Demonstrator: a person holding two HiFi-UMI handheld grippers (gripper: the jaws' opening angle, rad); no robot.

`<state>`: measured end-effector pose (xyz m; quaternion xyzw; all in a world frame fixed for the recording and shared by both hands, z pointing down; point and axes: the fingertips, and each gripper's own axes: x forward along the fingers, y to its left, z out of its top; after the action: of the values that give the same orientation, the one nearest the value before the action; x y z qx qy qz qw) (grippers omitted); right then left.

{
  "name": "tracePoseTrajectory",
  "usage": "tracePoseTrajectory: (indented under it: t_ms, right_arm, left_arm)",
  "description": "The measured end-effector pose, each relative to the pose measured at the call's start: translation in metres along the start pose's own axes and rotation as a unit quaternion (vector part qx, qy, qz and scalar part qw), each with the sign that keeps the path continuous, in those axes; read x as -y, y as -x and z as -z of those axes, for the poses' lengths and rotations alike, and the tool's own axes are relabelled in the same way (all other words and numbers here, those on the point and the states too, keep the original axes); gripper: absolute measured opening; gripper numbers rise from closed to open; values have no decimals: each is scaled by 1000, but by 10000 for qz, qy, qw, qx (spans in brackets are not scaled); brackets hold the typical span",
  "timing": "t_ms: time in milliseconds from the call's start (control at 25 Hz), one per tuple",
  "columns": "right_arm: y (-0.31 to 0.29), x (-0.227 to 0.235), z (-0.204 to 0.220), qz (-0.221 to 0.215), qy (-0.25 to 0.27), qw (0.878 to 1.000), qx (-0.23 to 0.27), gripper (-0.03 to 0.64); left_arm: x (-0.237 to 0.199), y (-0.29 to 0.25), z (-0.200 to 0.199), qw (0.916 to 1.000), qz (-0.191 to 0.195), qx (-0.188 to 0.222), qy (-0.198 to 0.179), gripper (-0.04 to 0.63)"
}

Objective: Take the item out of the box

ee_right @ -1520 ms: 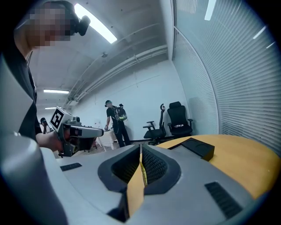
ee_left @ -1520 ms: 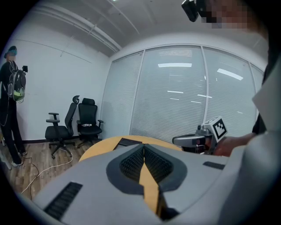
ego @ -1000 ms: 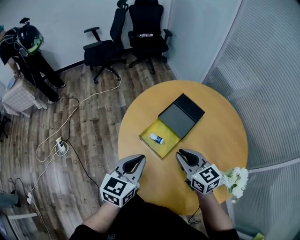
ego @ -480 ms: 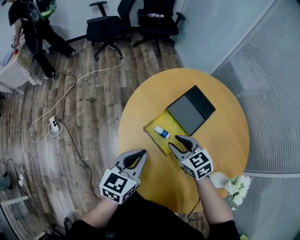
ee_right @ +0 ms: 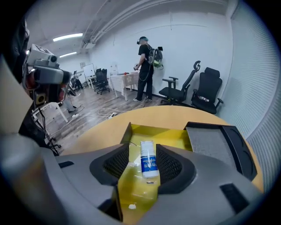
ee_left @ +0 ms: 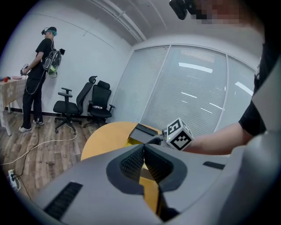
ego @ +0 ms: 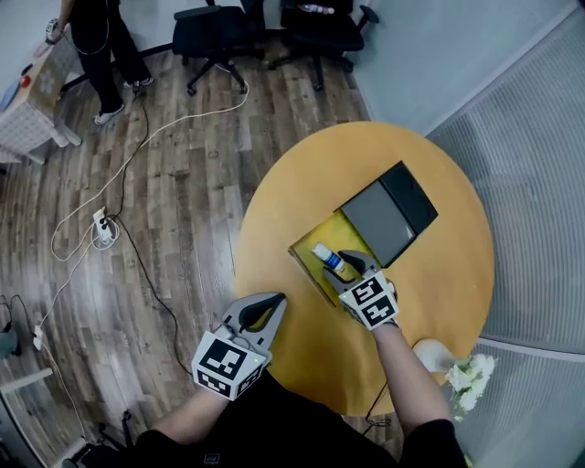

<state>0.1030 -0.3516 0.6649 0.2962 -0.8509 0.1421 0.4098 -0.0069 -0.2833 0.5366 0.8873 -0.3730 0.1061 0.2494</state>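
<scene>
An open box with a yellow inside point(ego: 313, 249) lies on the round wooden table point(ego: 430, 292), its dark grey lid point(ego: 388, 212) beside it to the right. A small white bottle with a blue label point(ego: 331, 260) lies flat in the box. My right gripper point(ego: 350, 266) hangs over the box's near end, its jaws opening. In the right gripper view the bottle point(ee_right: 148, 160) lies between the pads point(ee_right: 169, 166), which do not press on it. My left gripper point(ego: 260, 311) is shut on nothing, held off the table's left edge.
White flowers point(ego: 471, 375) and a small white dish point(ego: 430, 352) sit at the table's near right edge. Office chairs point(ego: 210, 27), a person point(ego: 101, 37) and floor cables with a power strip point(ego: 102, 228) are to the far left. A glass partition curves round the right.
My right gripper has moved forward from the table's near edge to over the box, and its jaws have spread around the bottle. The left gripper has stayed where it was.
</scene>
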Motion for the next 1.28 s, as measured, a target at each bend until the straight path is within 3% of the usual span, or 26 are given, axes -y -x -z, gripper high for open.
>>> tracePoseTrajectory:
  t_ms: [560,840,1280]
  right_arm:
    - [-62,17,39,21,12,9946,-1033,175]
    - [-73,22,48,265,-82,9912,-1296,160]
    - [4,19,15,697,-531,9951,-463,150]
  left_arm:
    - [-41,-3,11,9997,-51,-126,199,14]
    - [-48,2,-10,9999,77,11,119,14]
    - [-11,0,-40,9975,640,63,-288,14]
